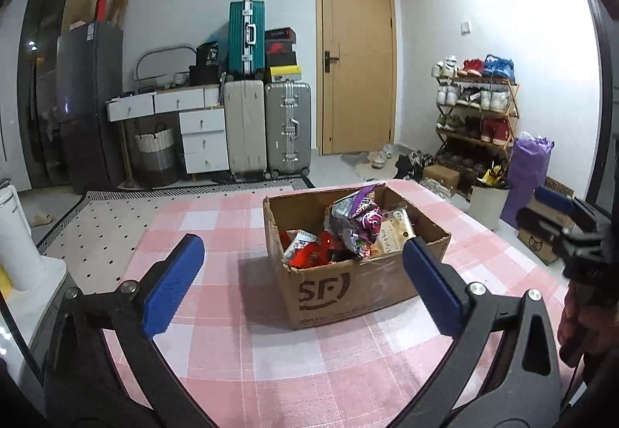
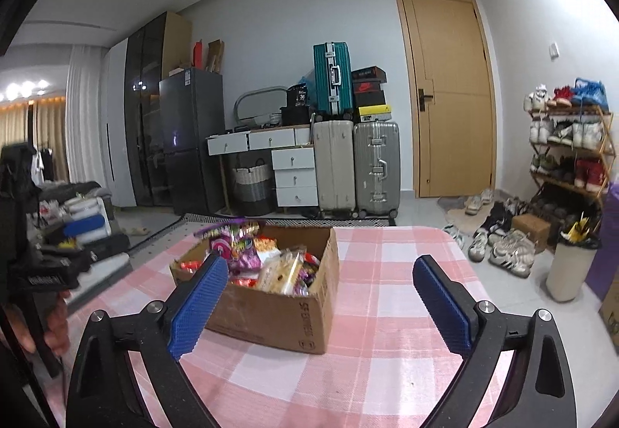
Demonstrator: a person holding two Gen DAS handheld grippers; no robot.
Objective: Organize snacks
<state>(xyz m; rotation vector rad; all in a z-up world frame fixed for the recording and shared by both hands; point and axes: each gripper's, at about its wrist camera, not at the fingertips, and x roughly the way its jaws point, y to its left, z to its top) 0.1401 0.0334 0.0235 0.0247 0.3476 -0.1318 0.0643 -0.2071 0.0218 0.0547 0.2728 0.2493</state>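
Cardboard box sits on the pink-checked tabletop, centre of the left wrist frame, slightly right of middle. Open top, packed with snacks: a purple-and-silver bag stands proud of the heap, a pale packet leans toward the right wall, red wrappers lie low at the near left corner.

Left gripper: fingers spread wide, nothing between them. Box lies straight ahead, framed in the gap, its printed near face turned to this camera. Apart from the fingertips, no contact.

Right gripper: also spread wide, empty. In the right wrist frame the box sits left of centre, partly behind the left finger; the right half of the gap shows only bare cloth. The box's long axis runs away toward the upper left here, one corner pointing at the lower middle of the frame.

Judgement: the left gripper is the better lined up, with the snacks dead ahead and the purple bag as the highest, easiest target. The right one would need to swing toward frame left first. Which is nearer I cannot tell for certain; both look close but short of the rim.

Each wrist view catches the other gripper at its frame edge. Background: suitcases, door, shoe rack.
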